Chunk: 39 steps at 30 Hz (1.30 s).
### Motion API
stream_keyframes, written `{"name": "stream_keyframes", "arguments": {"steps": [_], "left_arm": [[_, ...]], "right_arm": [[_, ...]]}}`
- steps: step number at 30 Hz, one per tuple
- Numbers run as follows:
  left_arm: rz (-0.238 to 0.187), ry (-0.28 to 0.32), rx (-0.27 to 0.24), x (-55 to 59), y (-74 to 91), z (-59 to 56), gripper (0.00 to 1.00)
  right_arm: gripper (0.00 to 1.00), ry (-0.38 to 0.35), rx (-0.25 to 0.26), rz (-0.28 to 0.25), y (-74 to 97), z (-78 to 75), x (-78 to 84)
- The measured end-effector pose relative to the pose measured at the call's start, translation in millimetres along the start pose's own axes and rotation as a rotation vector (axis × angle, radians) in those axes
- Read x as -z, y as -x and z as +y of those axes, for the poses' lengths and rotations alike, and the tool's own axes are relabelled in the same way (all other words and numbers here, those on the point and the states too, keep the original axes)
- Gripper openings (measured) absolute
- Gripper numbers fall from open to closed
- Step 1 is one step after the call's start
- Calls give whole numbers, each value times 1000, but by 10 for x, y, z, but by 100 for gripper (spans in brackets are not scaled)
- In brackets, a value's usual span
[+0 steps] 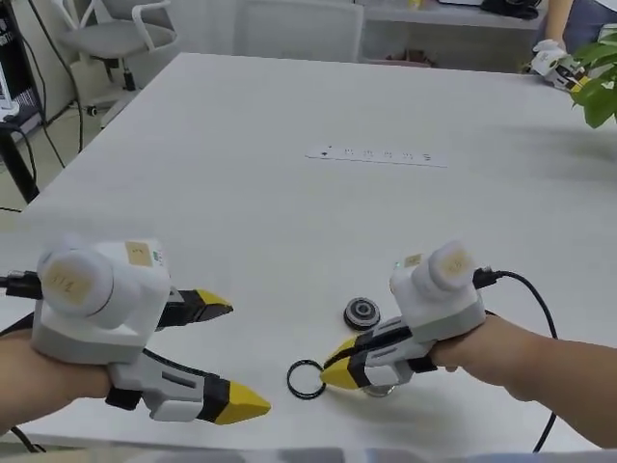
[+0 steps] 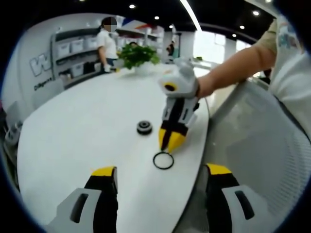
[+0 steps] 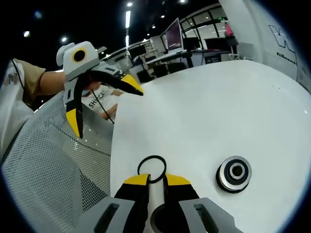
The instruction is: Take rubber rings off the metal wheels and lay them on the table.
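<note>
Pinch thin black rubber ring (image 1: pixel 289 379), likely light and floppy, at rim using nearly pressed-together right claw (image 1: pixel 328 378), left claw (image 1: pixel 246 359) spread.

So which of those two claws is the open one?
The left claw, yellow tips spread wide apart and empty. The right claw has its tips almost together, at the edge of the black rubber ring.

Bright, even light comes down from ceiling spots (image 2: pixel 132 6) and a long strip light (image 2: pixel 190 14), leaving the white table (image 1: pixel 289 193) pale and slightly washed out. Only a soft shadow lies under the right gripper (image 1: pixel 330 376). Both gripper views bend hard toward their edges, and the far shelves (image 2: pixel 73 48) look, I think, a bit blurred.
</note>
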<state>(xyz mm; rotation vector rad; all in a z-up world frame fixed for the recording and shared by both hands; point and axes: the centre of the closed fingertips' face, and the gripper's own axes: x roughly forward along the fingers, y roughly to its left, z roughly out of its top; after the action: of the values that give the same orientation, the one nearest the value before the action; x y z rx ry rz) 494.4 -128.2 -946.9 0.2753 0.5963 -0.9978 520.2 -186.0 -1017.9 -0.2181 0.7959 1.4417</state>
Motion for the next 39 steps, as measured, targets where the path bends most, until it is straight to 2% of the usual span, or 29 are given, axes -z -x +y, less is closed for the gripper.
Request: {"name": "stream_keyframes", "arguments": {"steps": [6, 17, 28, 39], "left_arm": [[8, 2, 5, 0, -17, 15, 74], [11, 10, 16, -81, -88, 98, 73], [-1, 7, 1, -275, -235, 324, 72], [-1, -2, 3, -391, -433, 442, 71]], "right_arm": [[12, 10, 6, -16, 60, -4, -42], [17, -29, 62, -117, 339, -144, -184], [21, -55, 144, -175, 661, -353, -241], [33, -91, 210, -219, 830, -529, -224]]}}
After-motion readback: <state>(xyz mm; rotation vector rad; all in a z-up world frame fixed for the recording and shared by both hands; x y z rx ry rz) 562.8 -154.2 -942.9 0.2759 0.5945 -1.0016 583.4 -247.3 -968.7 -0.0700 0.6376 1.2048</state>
